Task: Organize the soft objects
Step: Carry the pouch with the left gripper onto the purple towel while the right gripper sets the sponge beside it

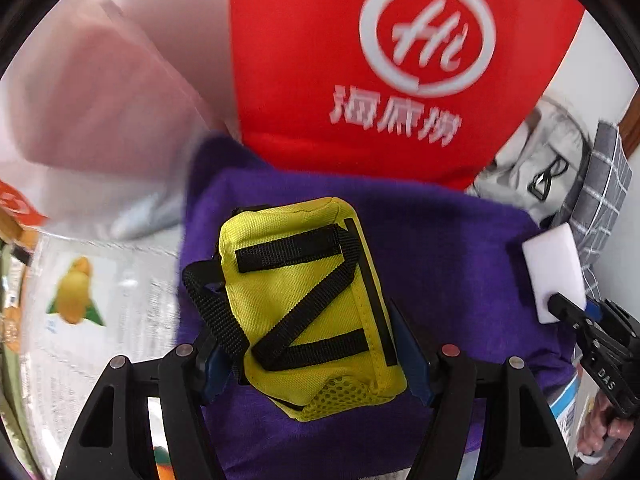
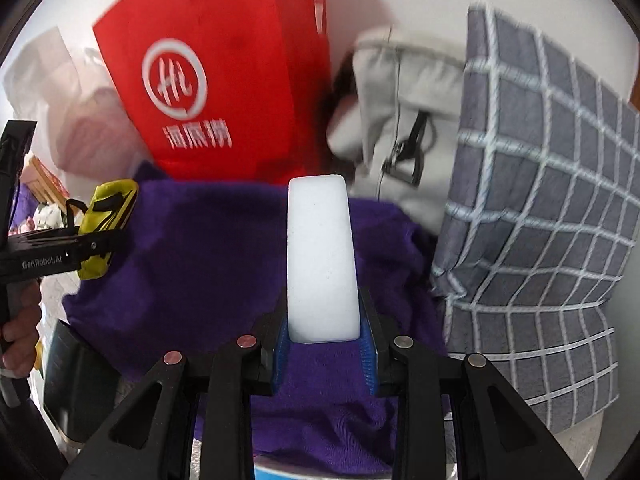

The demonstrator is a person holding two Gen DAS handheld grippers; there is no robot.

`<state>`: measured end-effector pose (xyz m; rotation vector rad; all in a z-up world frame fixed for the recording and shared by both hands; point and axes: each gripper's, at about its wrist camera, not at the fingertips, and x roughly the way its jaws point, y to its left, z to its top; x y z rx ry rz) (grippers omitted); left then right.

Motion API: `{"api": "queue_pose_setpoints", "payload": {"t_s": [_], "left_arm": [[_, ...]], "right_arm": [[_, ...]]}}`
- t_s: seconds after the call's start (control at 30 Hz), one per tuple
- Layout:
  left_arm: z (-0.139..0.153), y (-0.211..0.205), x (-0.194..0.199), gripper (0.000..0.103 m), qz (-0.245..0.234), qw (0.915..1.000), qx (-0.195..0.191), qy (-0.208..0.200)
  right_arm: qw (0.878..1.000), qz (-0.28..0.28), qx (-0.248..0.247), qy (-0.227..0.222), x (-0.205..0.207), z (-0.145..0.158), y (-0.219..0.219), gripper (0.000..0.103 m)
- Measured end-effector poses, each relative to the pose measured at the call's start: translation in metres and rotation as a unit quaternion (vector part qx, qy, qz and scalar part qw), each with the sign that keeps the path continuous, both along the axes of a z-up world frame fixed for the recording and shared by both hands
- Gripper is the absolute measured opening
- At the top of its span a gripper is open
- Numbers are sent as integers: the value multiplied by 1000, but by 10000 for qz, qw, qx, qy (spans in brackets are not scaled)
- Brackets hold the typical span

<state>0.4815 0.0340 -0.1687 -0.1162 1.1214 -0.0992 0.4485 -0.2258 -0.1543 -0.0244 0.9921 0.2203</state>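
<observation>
Above the purple towel, left gripper pinches the yellow pouch, right gripper pinches the white sponge; both are mid-carry, and placing probably comes next.

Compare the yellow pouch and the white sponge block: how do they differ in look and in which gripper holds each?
The yellow pouch is woven fabric with black straps and a mesh end; the white sponge block is plain and smooth. The pouch is in the left gripper; the block is in the right gripper. The pouch looks bulkier, the block a slim slab. Both are gripped at one end above the purple towel.
</observation>
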Motion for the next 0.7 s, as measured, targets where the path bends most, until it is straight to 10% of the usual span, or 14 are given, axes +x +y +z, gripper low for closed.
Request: {"api": "queue_pose_setpoints", "payload": {"t_s": [0.53, 0.7], "left_arm": [[-20, -4, 7, 72, 147, 9997, 141, 112], [-20, -7, 10, 79, -15, 9999, 93, 145]], "right_arm": [[9988, -31, -43, 490, 9, -29, 2, 32], [9992, 61, 66, 391, 11, -27, 3, 60]]}}
